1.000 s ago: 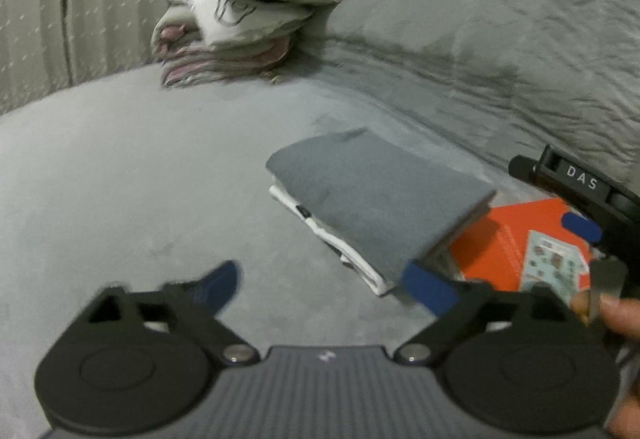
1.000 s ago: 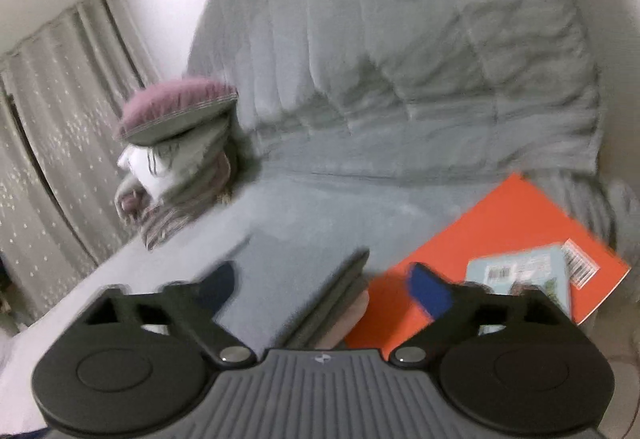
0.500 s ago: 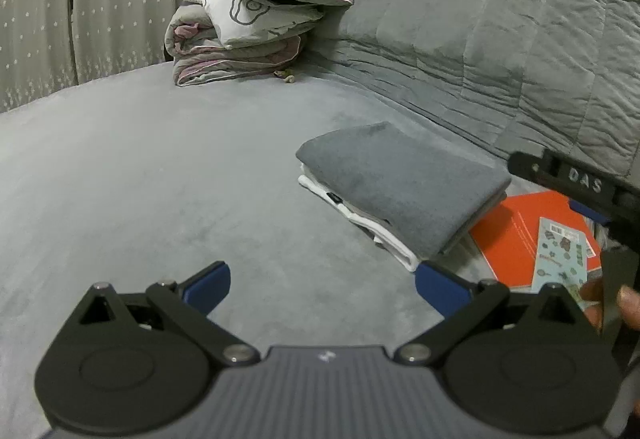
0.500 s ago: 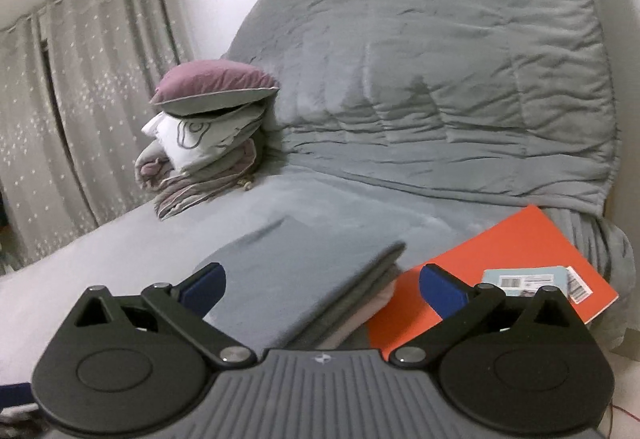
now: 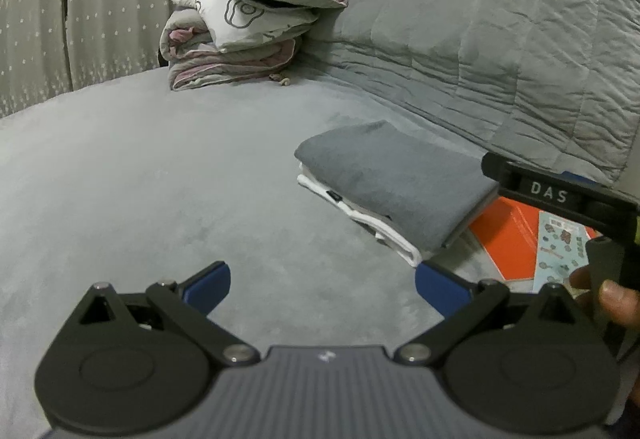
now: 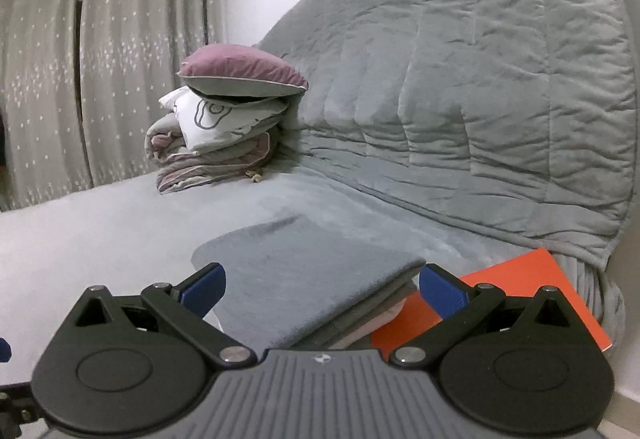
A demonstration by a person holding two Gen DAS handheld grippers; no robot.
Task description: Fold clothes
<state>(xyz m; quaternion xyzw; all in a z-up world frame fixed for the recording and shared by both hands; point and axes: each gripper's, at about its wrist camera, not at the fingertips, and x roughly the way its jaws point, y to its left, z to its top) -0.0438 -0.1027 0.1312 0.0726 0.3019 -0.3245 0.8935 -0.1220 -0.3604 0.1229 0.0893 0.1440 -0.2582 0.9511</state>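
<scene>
While hovering with nothing held: folded clothes stacked on the bed.

Since a second ago, pulled back and steadied; left gripper [image 5: 322,281] and right gripper [image 6: 322,285] both spread wide, empty. Grey garment [image 5: 394,179] folded atop white garment [image 5: 360,217], near the quilted headboard [image 5: 480,39], one edge over the orange book [image 5: 508,239]. Fits a finished stack. Left view alone shows the white layers and a hand [image 5: 616,303] on the right tool; right view hides them.
</scene>
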